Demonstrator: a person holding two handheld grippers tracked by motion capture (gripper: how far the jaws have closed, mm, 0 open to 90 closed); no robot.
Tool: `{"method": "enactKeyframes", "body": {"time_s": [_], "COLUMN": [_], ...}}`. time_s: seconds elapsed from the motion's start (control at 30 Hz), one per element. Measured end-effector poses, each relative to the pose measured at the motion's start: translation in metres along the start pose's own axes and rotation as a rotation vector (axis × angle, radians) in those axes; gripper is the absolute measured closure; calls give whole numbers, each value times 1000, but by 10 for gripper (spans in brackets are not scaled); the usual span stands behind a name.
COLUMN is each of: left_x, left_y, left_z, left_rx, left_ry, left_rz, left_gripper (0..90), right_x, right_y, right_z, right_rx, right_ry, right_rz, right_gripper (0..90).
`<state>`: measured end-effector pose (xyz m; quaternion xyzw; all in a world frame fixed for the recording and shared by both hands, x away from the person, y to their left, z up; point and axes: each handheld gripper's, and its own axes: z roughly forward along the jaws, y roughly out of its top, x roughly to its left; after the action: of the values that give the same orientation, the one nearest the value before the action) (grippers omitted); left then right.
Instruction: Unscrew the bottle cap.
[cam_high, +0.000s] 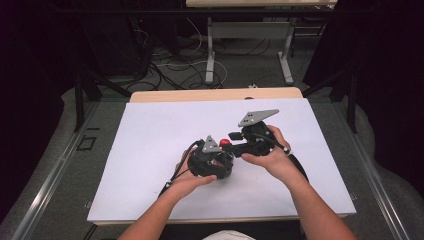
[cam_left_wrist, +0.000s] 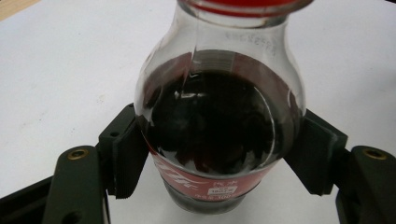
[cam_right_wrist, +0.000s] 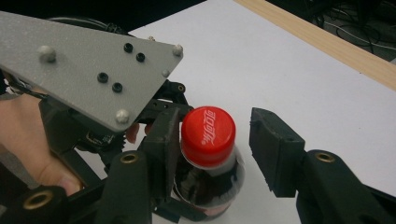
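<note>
A small cola bottle (cam_left_wrist: 217, 116) with dark drink and a red label stands upright on the white sheet (cam_high: 150, 135). My left gripper (cam_left_wrist: 217, 158) is shut on its body, one ribbed pad (cam_left_wrist: 126, 154) on each side; in the high view it (cam_high: 212, 160) sits mid-table in the person's left hand. The bottle's red cap (cam_right_wrist: 208, 135) lies between the jaws of my right gripper (cam_right_wrist: 219, 140). One jaw touches the cap's side and the other stands a finger's width off. In the high view the right gripper (cam_high: 229, 140) reaches in from the right over the cap (cam_high: 225, 142).
The left gripper's grey three-cornered plate (cam_right_wrist: 88, 60) hangs close over the cap. The wooden table edge (cam_high: 215, 95) runs along the far side of the sheet. Cables (cam_high: 185, 65) and desk legs lie on the floor beyond.
</note>
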<state>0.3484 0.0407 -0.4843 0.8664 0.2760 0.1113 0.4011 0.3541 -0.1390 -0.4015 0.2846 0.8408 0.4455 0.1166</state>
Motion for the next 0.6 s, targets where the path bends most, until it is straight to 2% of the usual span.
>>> {"method": "enactKeyframes", "body": {"time_s": [0.13, 0.37, 0.4, 0.6], "left_x": [-3, -8, -7, -8], "left_y": [1, 3, 3, 2], "left_z": [0, -2, -3, -3], "left_rx": [-11, -2, 11, -9], "left_ry": [-2, -15, -27, -17], "left_rz": [11, 19, 21, 23], "left_gripper": [300, 300, 300, 301], "right_x": [3, 6, 6, 5], "right_y": [1, 2, 2, 2], "right_z": [5, 11, 11, 12], "right_rx": [3, 6, 6, 20], "right_ry": [0, 1, 1, 19], "right_rz": [2, -6, -6, -18], "right_gripper": [538, 589, 589, 606]}}
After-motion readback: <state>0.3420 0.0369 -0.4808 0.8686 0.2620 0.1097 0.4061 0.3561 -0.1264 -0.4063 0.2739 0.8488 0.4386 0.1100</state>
